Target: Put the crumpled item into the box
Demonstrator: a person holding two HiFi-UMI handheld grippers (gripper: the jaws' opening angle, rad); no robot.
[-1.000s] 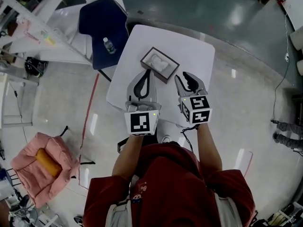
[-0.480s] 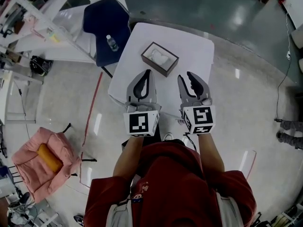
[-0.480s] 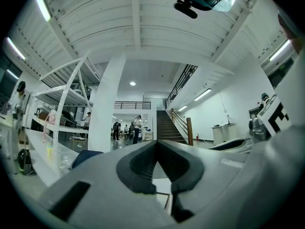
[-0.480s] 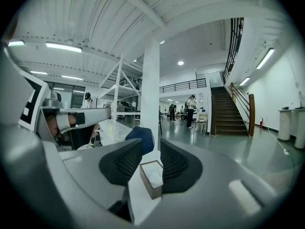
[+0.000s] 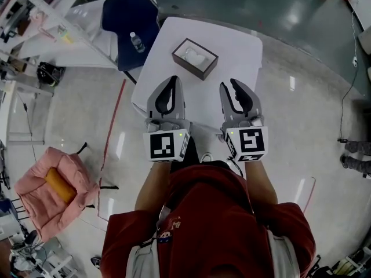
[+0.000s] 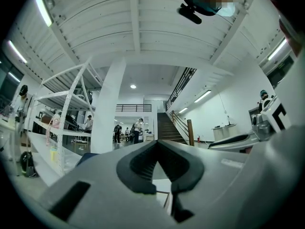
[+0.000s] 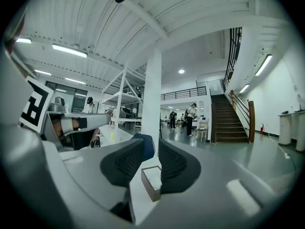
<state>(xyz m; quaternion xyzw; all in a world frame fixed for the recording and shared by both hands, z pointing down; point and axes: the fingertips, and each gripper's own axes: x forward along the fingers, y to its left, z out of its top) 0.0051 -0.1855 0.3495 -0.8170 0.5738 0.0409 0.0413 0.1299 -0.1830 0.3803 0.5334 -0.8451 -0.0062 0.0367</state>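
**Crumpled item lies in the box, both grippers empty over the near edge**

A white crumpled item (image 5: 194,55) lies inside a shallow, dark brown rectangular box (image 5: 188,68) with an open top. The box stands in the far left part of a white square surface (image 5: 235,48). It is turned at a slant to the edges and sits clear of all of them.

The grey left gripper (image 5: 172,80) is held over the near edge of the surface, on the left side, well apart from the box. In the left gripper view its dark padded jaws meet at the tips (image 6: 156,143), and nothing is between them.

The grey right gripper (image 5: 230,87) is held beside it, also over the near edge. Its jaws stand apart with a clear gap and have just been closing a little, and they hold nothing. The right gripper view looks through that gap (image 7: 151,145) along the surface to the box (image 7: 147,184), with the crumpled item (image 7: 153,174) showing white inside it.

Each gripper carries its marker cube toward the person, who wears a red shirt (image 5: 214,213).

Beyond the far left corner of the surface stands a dark blue chair (image 5: 124,16), with a clear plastic bottle (image 5: 135,41) lying on its seat. On the floor well to the left lies a pink padded bag (image 5: 35,196) with an orange cylinder (image 5: 59,184) on top.
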